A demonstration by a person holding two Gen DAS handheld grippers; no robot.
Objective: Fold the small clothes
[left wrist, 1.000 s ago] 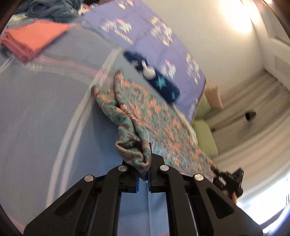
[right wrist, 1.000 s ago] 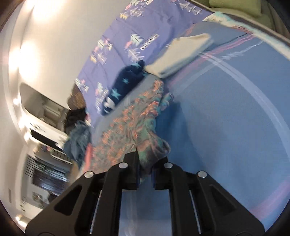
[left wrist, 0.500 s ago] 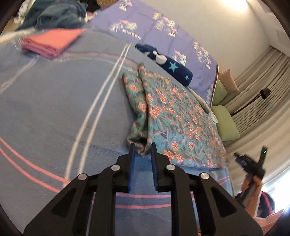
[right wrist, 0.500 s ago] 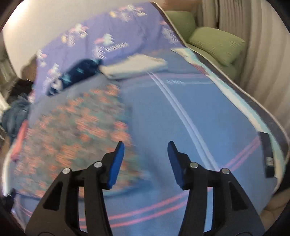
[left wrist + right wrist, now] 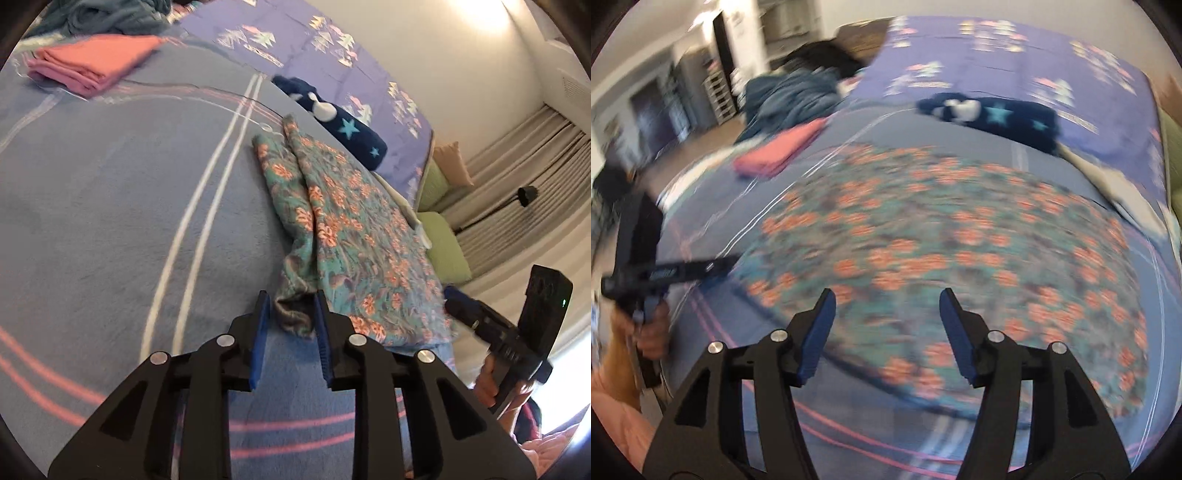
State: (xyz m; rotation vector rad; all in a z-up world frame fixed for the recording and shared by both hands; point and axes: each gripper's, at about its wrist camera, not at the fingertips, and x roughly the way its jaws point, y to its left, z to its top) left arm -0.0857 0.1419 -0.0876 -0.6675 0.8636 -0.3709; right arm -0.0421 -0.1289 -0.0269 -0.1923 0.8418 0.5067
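Observation:
A teal garment with orange flowers (image 5: 351, 229) lies spread on the blue bed blanket (image 5: 110, 206), its left edge bunched into a fold. My left gripper (image 5: 290, 310) is open, and the garment's near left corner sits loose between its fingers. My right gripper (image 5: 886, 314) is open wide and empty, above the garment's near edge (image 5: 923, 240); this view is blurred. The right gripper also shows in the left wrist view (image 5: 498, 332), at the garment's near right corner.
A folded pink cloth (image 5: 92, 62) lies at the far left of the bed. A dark blue star-print item (image 5: 332, 118) and a purple patterned cover (image 5: 314, 48) lie behind the garment. Green cushions (image 5: 443, 243) are at the right, and a teal heap (image 5: 790, 96) is beyond the pink cloth.
Both grippers laid the garment down on the blanket and opened. The right one let go first and swung back over the garment. The left jaws now stand apart around the corner.

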